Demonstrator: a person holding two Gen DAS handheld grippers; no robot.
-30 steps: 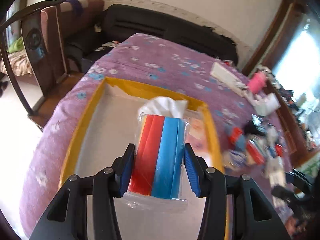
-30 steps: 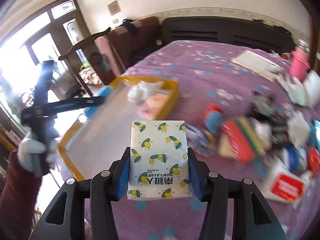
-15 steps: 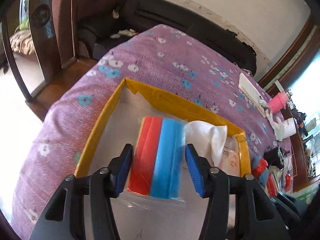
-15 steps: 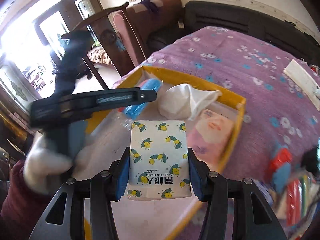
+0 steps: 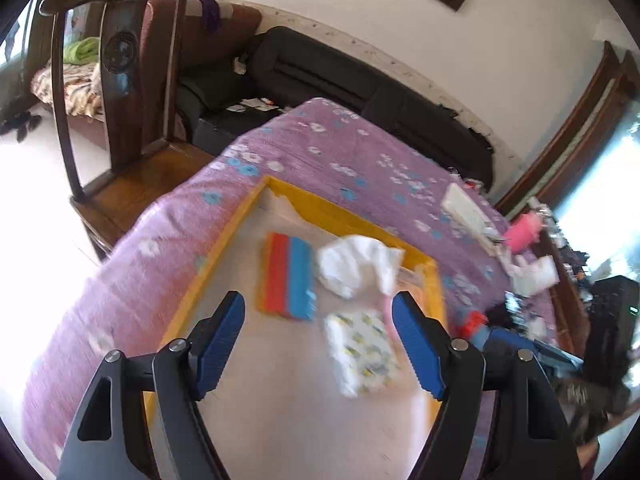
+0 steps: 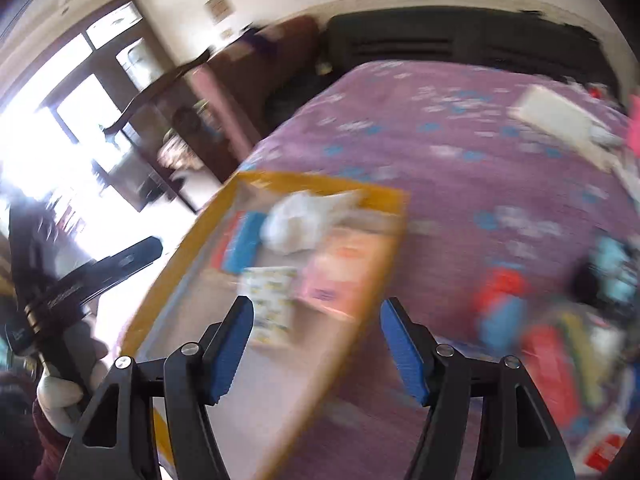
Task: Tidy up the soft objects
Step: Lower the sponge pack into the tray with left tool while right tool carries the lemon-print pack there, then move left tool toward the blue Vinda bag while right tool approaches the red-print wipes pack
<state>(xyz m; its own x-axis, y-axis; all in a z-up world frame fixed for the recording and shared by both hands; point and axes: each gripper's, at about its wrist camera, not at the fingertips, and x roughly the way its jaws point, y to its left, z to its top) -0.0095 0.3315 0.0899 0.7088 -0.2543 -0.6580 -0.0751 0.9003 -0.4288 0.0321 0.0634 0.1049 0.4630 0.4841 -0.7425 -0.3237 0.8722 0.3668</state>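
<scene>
A yellow-rimmed tray (image 5: pixel 236 236) (image 6: pixel 188 240) lies on the purple flowered bedspread. In it rest a red-and-blue striped pack (image 5: pixel 289 277) (image 6: pixel 240 242), a crumpled white cloth (image 5: pixel 356 264) (image 6: pixel 296 220), a lemon-print tissue pack (image 5: pixel 362 350) (image 6: pixel 268 292) and a pink pack (image 6: pixel 344 268). My left gripper (image 5: pixel 318 340) hovers over the tray, its jaws opening, nothing pressed between the pads. My right gripper (image 6: pixel 316 340) hangs over the tray's near right rim, jaws also opening and apart from the lemon pack. The right wrist view is blurred.
Several loose packs and small items (image 6: pixel 532 332) are piled on the bedspread right of the tray. A white flat box (image 5: pixel 468 208) and a pink object (image 5: pixel 524 228) lie further back. A wooden chair (image 5: pixel 120 92) stands at the bed's left. A gloved hand (image 6: pixel 60 392) holds the left gripper's handle.
The left gripper let go of the striped pack, which now lies in the tray. The right gripper released the lemon-print pack into the tray. Both grippers have drawn back.
</scene>
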